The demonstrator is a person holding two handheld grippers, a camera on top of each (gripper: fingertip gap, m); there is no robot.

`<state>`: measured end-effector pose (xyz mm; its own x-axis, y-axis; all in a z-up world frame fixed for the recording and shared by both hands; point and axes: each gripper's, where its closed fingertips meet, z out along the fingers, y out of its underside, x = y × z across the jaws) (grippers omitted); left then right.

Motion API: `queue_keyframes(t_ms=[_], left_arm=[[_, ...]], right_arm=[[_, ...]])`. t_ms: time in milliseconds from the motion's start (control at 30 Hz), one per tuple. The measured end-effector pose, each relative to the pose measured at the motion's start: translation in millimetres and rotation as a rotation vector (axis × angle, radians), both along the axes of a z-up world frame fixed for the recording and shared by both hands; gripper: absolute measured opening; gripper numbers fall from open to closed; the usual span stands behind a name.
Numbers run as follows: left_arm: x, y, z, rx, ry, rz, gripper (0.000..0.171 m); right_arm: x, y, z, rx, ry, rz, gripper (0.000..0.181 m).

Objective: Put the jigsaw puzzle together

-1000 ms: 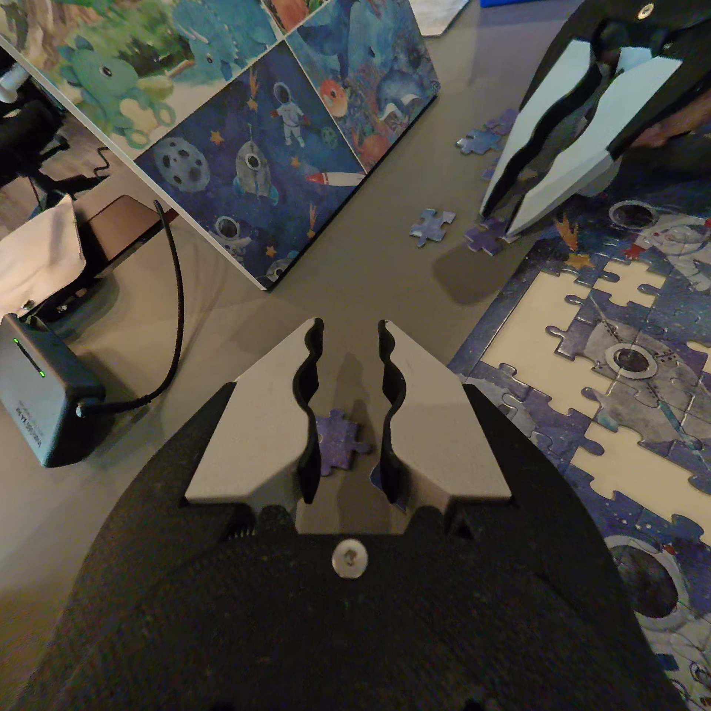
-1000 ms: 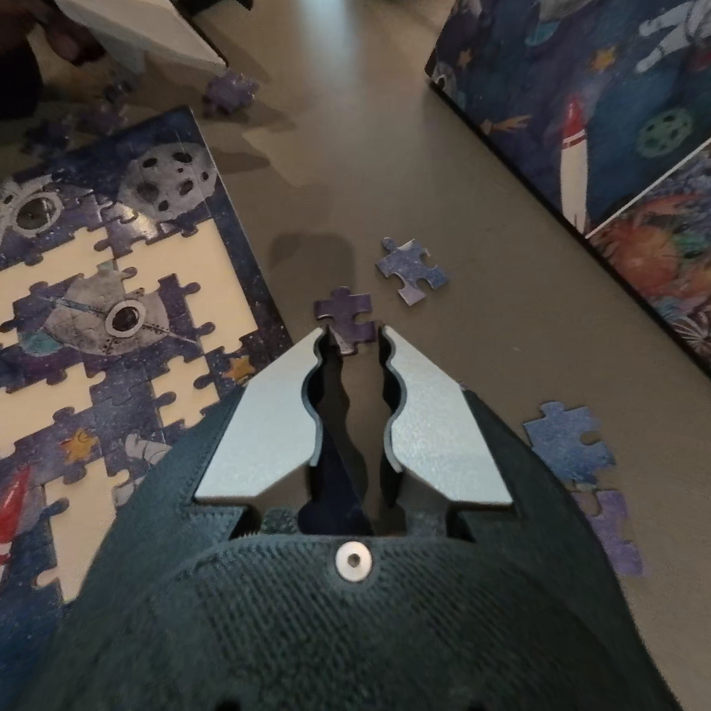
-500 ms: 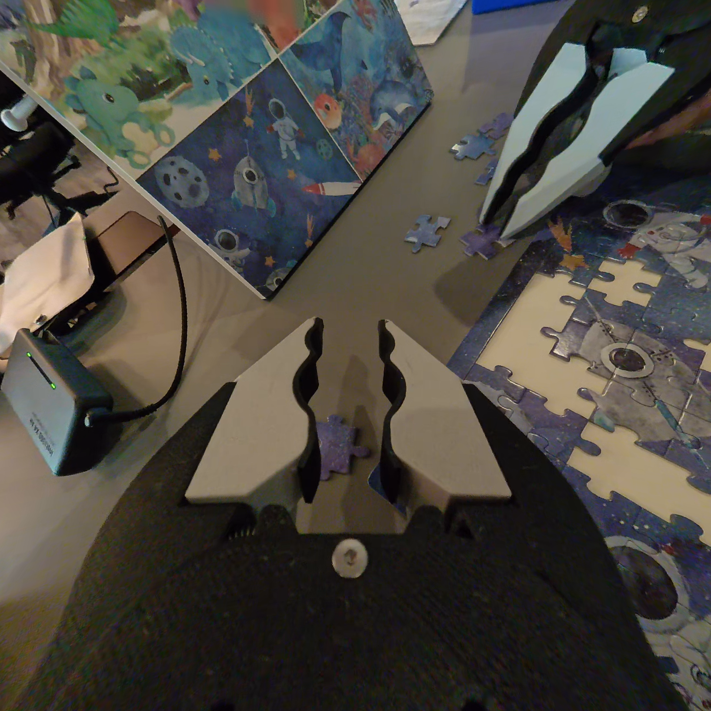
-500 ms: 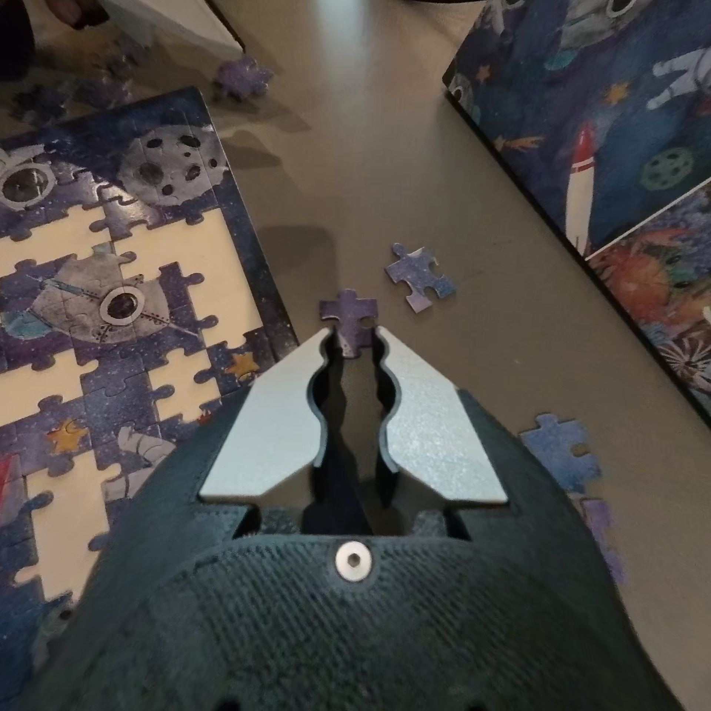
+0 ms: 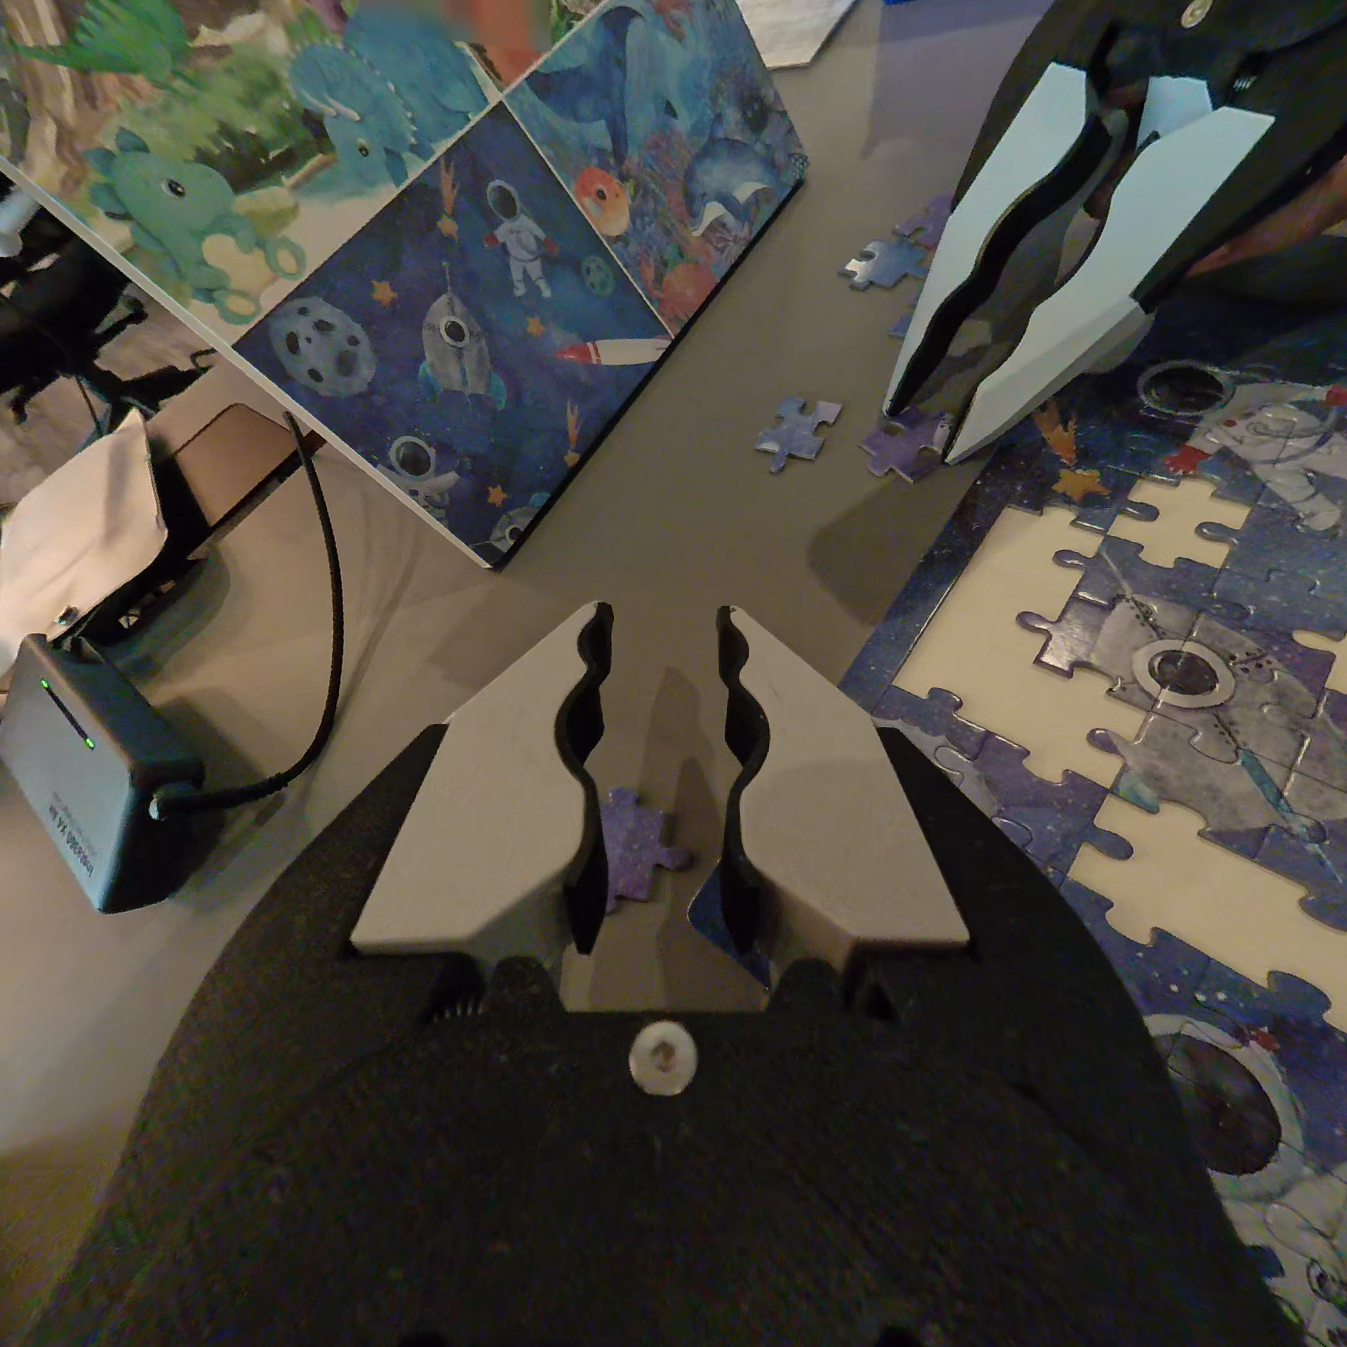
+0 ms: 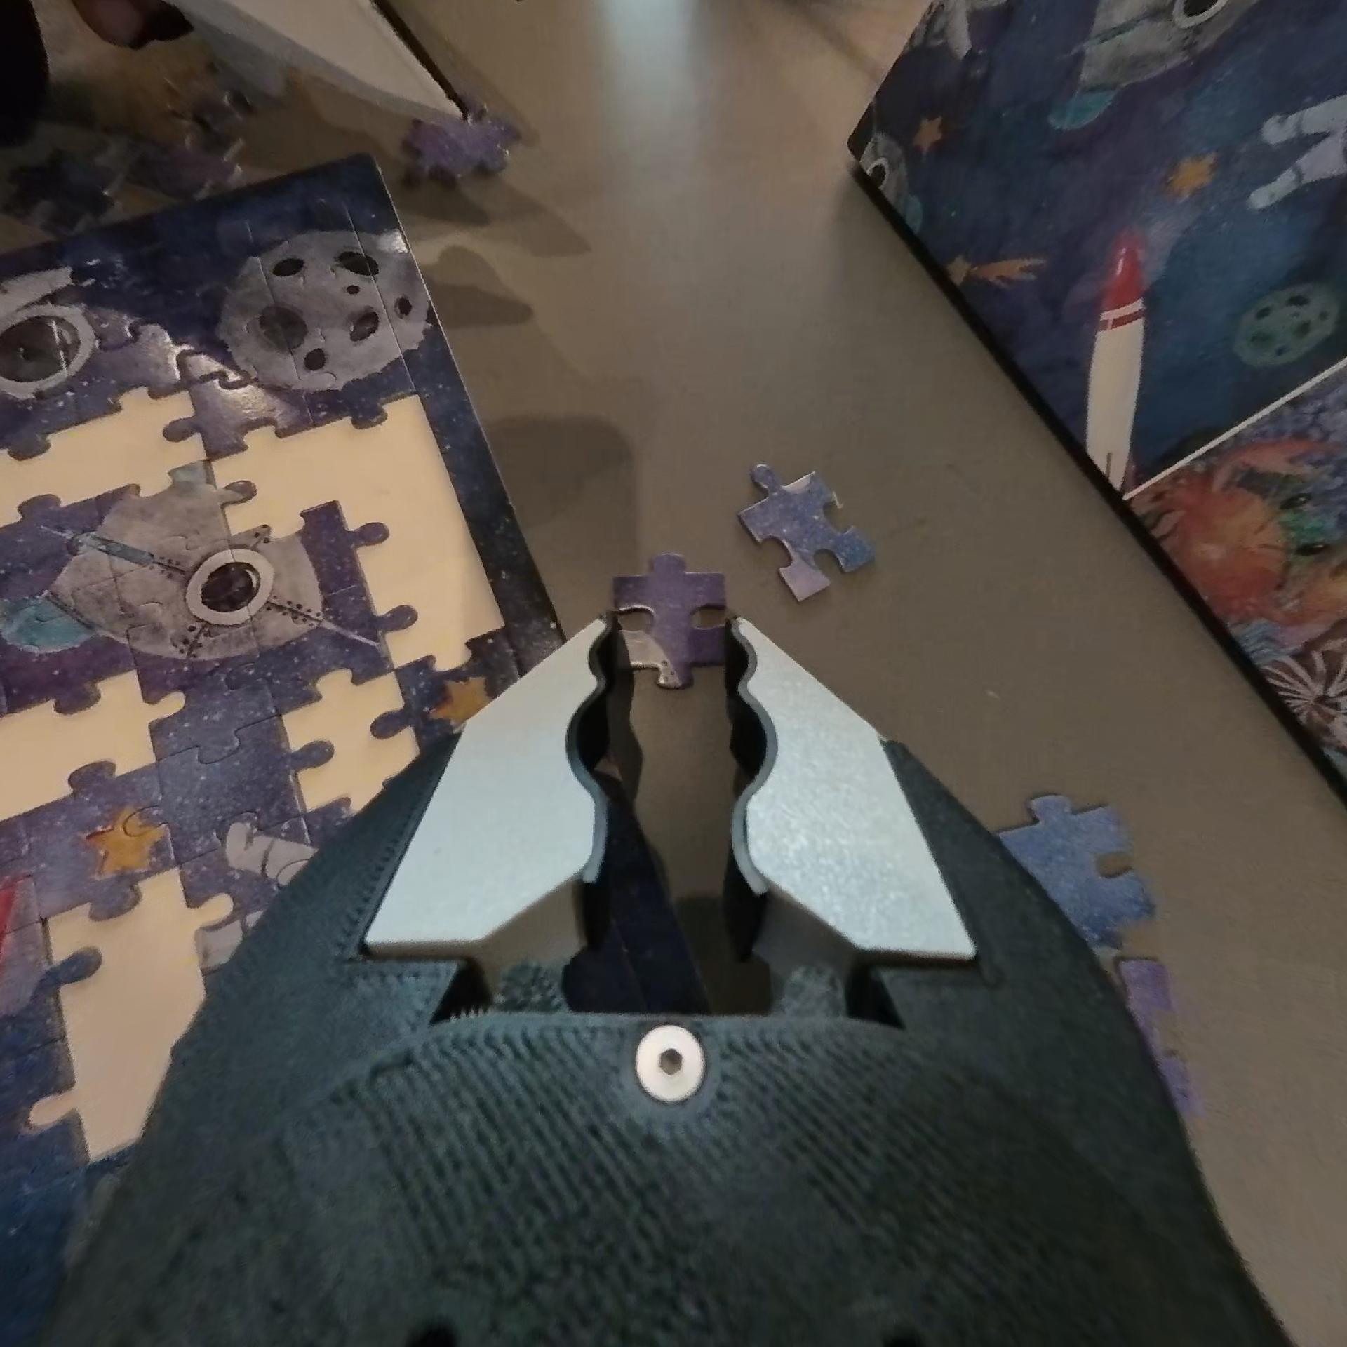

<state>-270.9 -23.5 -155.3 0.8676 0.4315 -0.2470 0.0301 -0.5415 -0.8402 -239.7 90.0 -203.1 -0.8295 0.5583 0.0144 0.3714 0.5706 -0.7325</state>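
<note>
The space jigsaw (image 5: 947, 554) lies at the right in the left wrist view and at the left in the right wrist view (image 6: 466, 408), with several bare cream gaps. My right gripper (image 6: 667, 627) is open, tips down at the table, with a purple piece (image 6: 670, 619) flat between them. It also shows in the left wrist view (image 5: 926, 434) beside the jigsaw's corner. My left gripper (image 5: 663, 616) is open and empty, hovering above another purple piece (image 5: 638, 849) on the table. Its pale finger (image 6: 328, 65) shows at the top left of the right wrist view.
A blue loose piece (image 6: 805, 536) lies just right of my right gripper, and more lie at the right (image 6: 1071, 875). The picture-covered puzzle box (image 5: 466, 328) leans behind. A dark device with a cable (image 5: 80, 787) and a white cloth (image 5: 73, 525) sit at the left. Tip to tip, the grippers are about 12 cm apart. My right gripper's tips are some 4 cm from the space jigsaw (image 5: 947, 554). Between my left fingertips and the purple piece (image 5: 638, 849) there is roughly 7 cm. It is also in sight in the right wrist view (image 6: 439, 138).
My right gripper has moved forward over the purple piece and its jaws have widened slightly, so the piece now sits between the tips. My left gripper has barely shifted.
</note>
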Motion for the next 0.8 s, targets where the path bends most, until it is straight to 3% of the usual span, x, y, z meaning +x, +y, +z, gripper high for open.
queue_keyframes(t_ms=[67, 100, 167, 267, 367, 467, 567, 633, 667, 700, 800], left_arm=[[-0.2, -0.3, 0.7, 0.001, 0.002, 0.001, 0.027], [-0.1, -0.3, 1.0, 0.002, 0.003, 0.001, 0.027], [0.0, -0.4, 1.7, 0.003, 0.005, 0.001, 0.027], [0.3, -0.3, 2.1, 0.001, 0.008, 0.001, 0.027], [0.7, 0.1, 2.2, -0.001, 0.011, -0.001, 0.027], [0.2, 0.1, 1.1, -0.004, 0.010, 0.000, 0.027], [-0.1, 0.5, -1.6, -0.003, -0.004, -0.001, 0.027], [0.2, 1.1, -3.0, -0.007, -0.008, -0.004, 0.027], [0.5, 1.3, -3.2, -0.009, -0.006, -0.005, 0.027], [0.9, 1.6, -3.4, -0.012, -0.005, -0.007, 0.027], [1.7, 2.0, -2.5, -0.022, 0.008, -0.008, 0.028]], right_arm=[[0.0, -0.3, 0.5, 0.011, 0.015, 0.005, 0.026], [2.5, -2.0, 2.1, 0.011, 0.023, 0.025, 0.000], [3.3, -4.1, 6.3, 0.010, 0.057, 0.038, 0.000], [-0.8, 1.1, 2.4, 0.079, 0.073, 0.003, 0.030], [-7.6, 5.0, 6.5, 0.077, 0.107, -0.029, 0.033], [-22.7, 11.7, 10.9, 0.038, 0.136, -0.069, 0.048], [-32.1, 20.0, 1.9, 0.076, 0.033, -0.089, 0.056], [-27.9, 14.4, -0.5, 0.016, -0.056, -0.079, 0.061], [-27.3, 13.5, 0.0, -0.007, -0.060, -0.079, 0.058], [-27.5, 16.0, -0.1, -0.003, -0.043, -0.085, 0.035], [-25.0, 18.3, -0.3, 0.006, -0.033, -0.090, 0.030]])
